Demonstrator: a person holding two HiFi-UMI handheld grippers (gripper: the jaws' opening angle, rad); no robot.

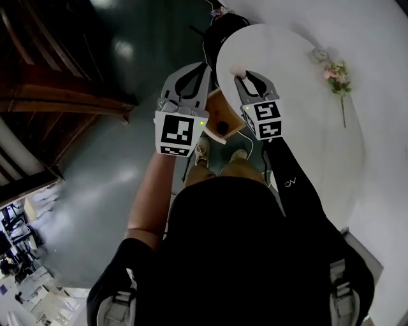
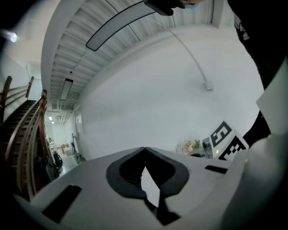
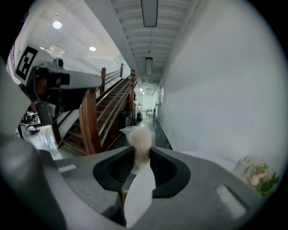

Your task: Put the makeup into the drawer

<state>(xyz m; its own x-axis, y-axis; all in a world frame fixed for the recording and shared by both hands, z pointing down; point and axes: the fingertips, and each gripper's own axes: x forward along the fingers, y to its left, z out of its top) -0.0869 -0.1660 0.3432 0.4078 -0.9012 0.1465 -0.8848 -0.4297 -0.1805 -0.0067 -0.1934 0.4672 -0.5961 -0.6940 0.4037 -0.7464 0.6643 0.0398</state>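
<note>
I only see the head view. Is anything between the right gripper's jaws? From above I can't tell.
Observer: Yes. In the right gripper view, the right gripper has its jaws closed on a beige fluffy puff.
Operator: And the left one?
Observer: The left gripper has its jaws together, nothing between them.
Operator: What lies ahead?
Observer: A corridor beside a white wall, lit by ceiling strip lights.
</note>
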